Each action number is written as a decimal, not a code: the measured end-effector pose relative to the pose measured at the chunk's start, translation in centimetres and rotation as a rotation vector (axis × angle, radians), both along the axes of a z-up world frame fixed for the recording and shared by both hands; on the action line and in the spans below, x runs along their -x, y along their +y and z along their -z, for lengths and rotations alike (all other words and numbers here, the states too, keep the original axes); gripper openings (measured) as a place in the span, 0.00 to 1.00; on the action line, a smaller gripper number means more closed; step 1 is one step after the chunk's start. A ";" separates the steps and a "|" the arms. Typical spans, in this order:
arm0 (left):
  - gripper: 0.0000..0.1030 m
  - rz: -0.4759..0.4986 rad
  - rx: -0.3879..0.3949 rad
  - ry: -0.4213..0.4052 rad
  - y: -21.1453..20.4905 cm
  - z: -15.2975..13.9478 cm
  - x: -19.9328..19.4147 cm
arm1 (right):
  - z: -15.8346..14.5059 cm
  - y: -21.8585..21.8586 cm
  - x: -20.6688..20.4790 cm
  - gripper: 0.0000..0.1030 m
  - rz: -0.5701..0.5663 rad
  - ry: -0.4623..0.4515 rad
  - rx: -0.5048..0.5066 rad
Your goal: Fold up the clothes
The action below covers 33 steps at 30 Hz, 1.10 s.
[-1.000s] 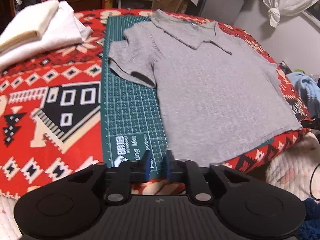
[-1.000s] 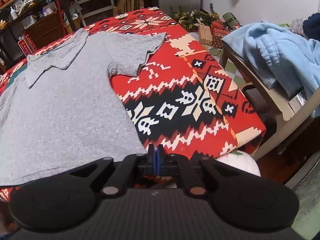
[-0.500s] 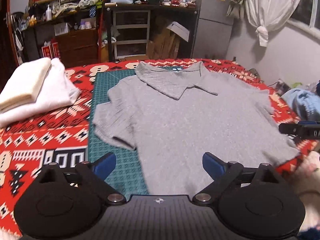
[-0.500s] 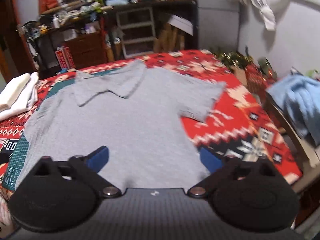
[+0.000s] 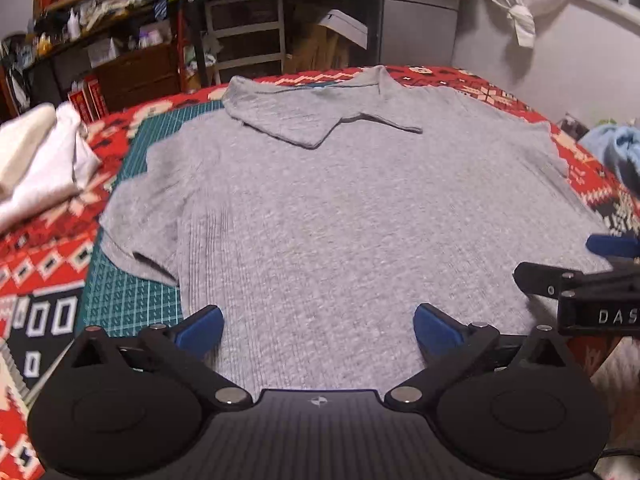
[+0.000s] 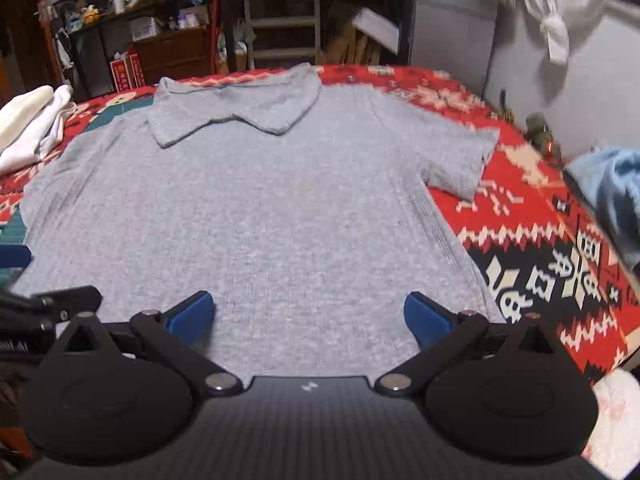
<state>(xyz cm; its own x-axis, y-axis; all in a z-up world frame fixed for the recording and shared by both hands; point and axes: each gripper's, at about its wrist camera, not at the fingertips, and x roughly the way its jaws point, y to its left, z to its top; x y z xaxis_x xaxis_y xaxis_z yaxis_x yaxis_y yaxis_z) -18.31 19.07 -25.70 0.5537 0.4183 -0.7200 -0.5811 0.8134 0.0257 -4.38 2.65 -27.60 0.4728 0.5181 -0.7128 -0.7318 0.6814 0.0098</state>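
Note:
A grey polo shirt (image 5: 340,208) (image 6: 256,208) lies flat on the table, collar at the far end, hem toward me, both short sleeves spread out. My left gripper (image 5: 318,326) hangs open over the hem's left part, blue pads wide apart with nothing between them. My right gripper (image 6: 306,314) is open too, over the hem's right part. In the left wrist view the right gripper's finger (image 5: 576,280) shows at the right edge. The left gripper's finger (image 6: 52,304) shows at the left edge of the right wrist view.
The shirt rests partly on a green cutting mat (image 5: 132,300) over a red patterned tablecloth (image 6: 540,248). Folded white cloth (image 5: 40,160) is stacked at the far left. A light blue blanket (image 6: 612,184) lies off the table's right. Shelves and drawers stand behind.
Both grippers went from shut to open. Both have swung from the table's sides to face the shirt squarely from its hem end, side by side.

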 end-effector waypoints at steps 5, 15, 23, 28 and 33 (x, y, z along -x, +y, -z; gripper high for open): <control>1.00 -0.008 -0.002 -0.040 -0.1 0.4 0.6 | 0.7 -0.7 1.1 1.00 0.041 -0.049 -0.050; 1.00 0.016 -0.068 -0.122 -0.7 1.1 1.6 | 0.7 -0.9 1.5 1.00 0.030 -0.067 -0.058; 0.85 0.098 0.014 -0.072 1.0 -0.2 1.4 | 0.5 -1.2 1.3 1.00 0.023 -0.059 -0.068; 0.77 0.014 0.093 -0.172 4.3 -2.9 4.1 | 0.1 -2.2 1.0 0.99 0.037 -0.055 -0.136; 0.67 -0.150 0.060 -0.197 10.0 -4.5 6.7 | -0.7 -3.1 0.8 0.98 0.070 -0.108 -0.198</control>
<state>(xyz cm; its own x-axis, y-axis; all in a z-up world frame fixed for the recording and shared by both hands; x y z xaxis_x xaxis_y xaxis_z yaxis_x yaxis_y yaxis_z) -25.01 29.11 -21.19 0.6209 0.4660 -0.6304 -0.6845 0.7142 -0.1463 -5.18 -0.44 -26.91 0.5806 0.6062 -0.5435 -0.6870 0.7231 0.0725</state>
